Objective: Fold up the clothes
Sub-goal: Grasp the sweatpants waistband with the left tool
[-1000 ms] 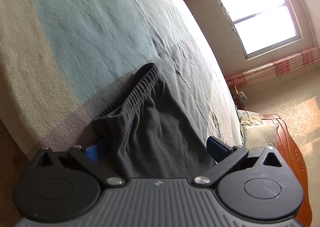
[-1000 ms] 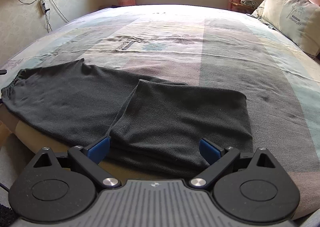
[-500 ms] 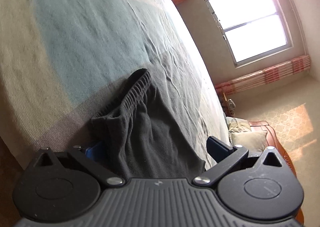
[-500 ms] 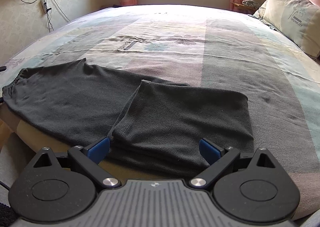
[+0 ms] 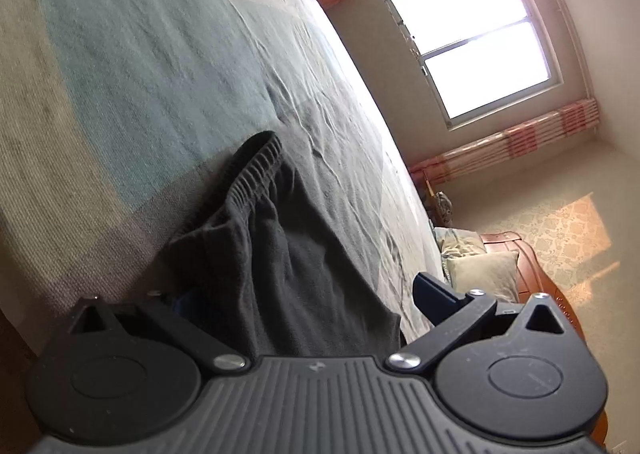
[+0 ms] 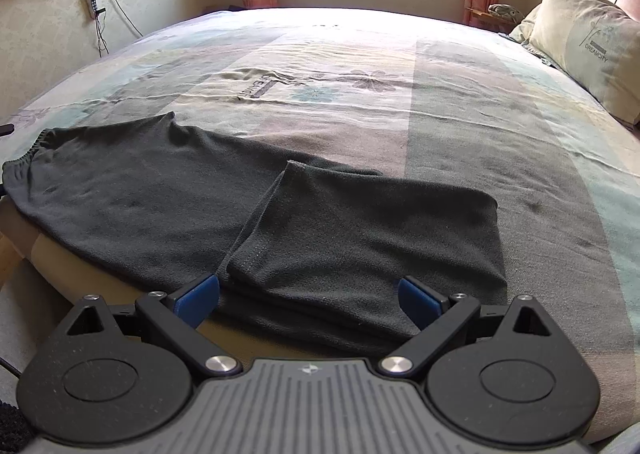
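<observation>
Dark grey trousers (image 6: 168, 206) lie on the bed (image 6: 460, 102), leg end folded over, just ahead of the right gripper (image 6: 308, 294), fingers (image 6: 416, 300) spread wide, gripping nothing. Left gripper (image 5: 308, 294): fingers spread wide, waistband (image 5: 256, 170) cloth between them, hiding the left pad; contact unclear. Pillow (image 6: 588, 34) far right of the fingers, window (image 5: 472, 34) beyond.

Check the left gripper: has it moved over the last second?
Yes. In the left wrist view the window has slid left and the waistband sits lower, so the left gripper has swung right and crept closer to the trousers.
</observation>
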`<state>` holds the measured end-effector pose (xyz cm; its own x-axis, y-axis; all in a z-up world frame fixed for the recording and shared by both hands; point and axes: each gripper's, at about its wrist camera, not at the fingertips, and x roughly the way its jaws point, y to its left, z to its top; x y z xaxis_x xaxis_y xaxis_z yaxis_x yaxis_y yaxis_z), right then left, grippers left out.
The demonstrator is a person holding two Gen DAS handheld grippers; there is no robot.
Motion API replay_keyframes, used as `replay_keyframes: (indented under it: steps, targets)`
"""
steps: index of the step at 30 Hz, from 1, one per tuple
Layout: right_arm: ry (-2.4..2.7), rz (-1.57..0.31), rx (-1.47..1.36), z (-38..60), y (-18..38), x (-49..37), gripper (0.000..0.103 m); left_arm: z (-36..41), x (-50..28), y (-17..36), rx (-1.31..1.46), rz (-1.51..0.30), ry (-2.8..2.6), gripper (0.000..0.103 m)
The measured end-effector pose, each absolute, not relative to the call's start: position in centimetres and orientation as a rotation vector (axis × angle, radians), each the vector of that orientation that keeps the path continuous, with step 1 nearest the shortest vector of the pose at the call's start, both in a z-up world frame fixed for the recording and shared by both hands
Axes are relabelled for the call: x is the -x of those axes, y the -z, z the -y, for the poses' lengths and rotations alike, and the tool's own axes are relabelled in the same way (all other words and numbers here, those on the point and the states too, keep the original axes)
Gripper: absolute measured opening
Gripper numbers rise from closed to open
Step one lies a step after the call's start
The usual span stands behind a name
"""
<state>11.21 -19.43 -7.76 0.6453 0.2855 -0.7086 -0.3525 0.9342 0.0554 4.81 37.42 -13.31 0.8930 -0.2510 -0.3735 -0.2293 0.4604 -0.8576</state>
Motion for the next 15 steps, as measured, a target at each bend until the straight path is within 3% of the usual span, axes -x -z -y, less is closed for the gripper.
replay_keyframes:
  steps: [15]
  targets:
    - [-0.387,-0.808,0.127,18.0,8.0,-11.6,0.098,-37.7,-6.9,13.3,1.019,-0.43,0.069,0.102]
